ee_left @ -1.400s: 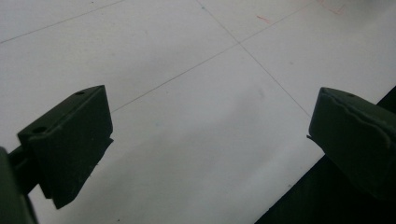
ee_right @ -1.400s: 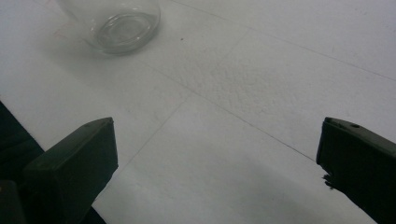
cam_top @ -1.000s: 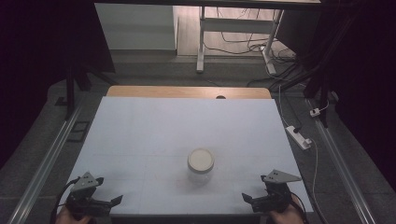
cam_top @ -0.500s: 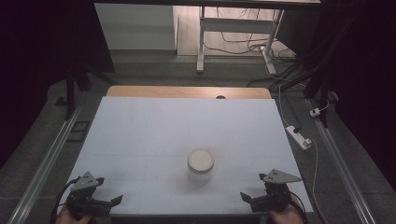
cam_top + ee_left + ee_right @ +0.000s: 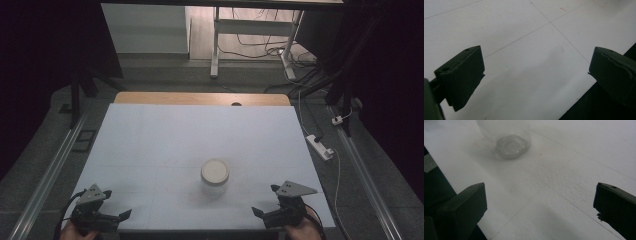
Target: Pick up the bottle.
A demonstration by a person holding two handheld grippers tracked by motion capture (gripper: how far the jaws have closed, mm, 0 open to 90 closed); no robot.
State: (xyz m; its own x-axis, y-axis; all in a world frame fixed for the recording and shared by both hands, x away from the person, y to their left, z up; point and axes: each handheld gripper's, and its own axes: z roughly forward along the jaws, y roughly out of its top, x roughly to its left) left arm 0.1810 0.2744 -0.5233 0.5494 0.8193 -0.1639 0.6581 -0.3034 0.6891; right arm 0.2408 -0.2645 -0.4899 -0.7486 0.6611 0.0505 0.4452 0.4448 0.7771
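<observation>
From the high view, a clear glass jar (image 5: 215, 177) with a pale lid stands upright on the white table (image 5: 200, 135), toward the near half and about midway between your two hands. Your left gripper (image 5: 116, 216) sits at the near left corner and your right gripper (image 5: 260, 214) at the near right corner, each well apart from the jar. In the left gripper view, its two black jaws are spread wide over bare white tabletop near the dark table edge, with nothing between them. In the right gripper view, its jaws are likewise spread wide, and the jar (image 5: 507, 138) stands ahead and toward the left jaw's side; you can see through its glass to the base, and it looks empty.
</observation>
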